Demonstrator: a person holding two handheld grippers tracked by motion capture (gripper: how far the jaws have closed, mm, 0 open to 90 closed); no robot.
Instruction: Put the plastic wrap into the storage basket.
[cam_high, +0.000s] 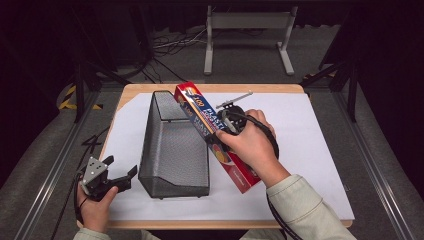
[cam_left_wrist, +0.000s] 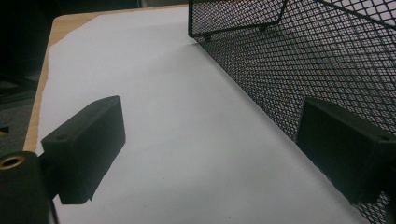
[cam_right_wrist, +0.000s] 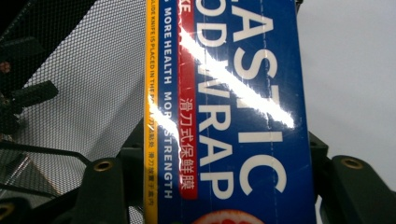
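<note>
**Plastic wrap box held at the basket's edge**

Your right gripper (cam_high: 226, 131) has its jaws closed across the width of the plastic wrap box (cam_high: 200, 110), roughly at mid-length. The box lies slanted, its far end leaning on the right rim of the black mesh basket (cam_high: 172, 177) and its near end low by your wrist. Your left gripper (cam_high: 119, 176) sits by the basket's near left corner, jaws wide apart and holding nothing.

Expect the box to be light and long, stiff cardboard with a glossy face that may slip and crush if squeezed hard. A mid-length grip across the narrow sides looks best for balance.
</note>
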